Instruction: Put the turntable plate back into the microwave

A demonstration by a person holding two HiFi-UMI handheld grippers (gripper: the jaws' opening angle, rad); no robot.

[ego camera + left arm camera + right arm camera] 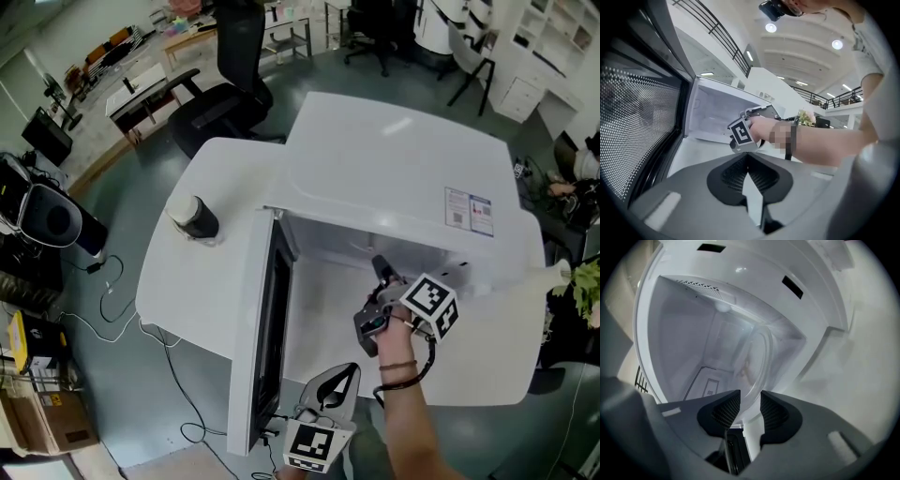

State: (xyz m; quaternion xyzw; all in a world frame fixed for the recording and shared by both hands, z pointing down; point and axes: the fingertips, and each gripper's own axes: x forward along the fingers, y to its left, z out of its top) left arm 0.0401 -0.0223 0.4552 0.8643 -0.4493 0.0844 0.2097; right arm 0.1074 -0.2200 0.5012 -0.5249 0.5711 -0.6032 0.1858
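The white microwave (pixel 394 178) stands on a white table with its door (pixel 265 337) swung open to the left. My right gripper (pixel 380 270) reaches into the cavity. In the right gripper view the clear glass turntable plate (pixel 752 359) is inside the cavity (pixel 679 348), and its near rim runs between the jaws of my right gripper (pixel 745 411), which is shut on it. My left gripper (pixel 335 382) hangs shut and empty in front of the microwave, below the right hand. In the left gripper view, my left gripper (pixel 749 165) points at the right gripper's marker cube (pixel 740 133).
A black-and-white cylinder (pixel 194 217) stands on the table (pixel 178 291) left of the door. The mesh window of the door (pixel 633 122) is close on the left. A black office chair (pixel 230 94) is behind the table. A plant (pixel 586 286) is at the right edge.
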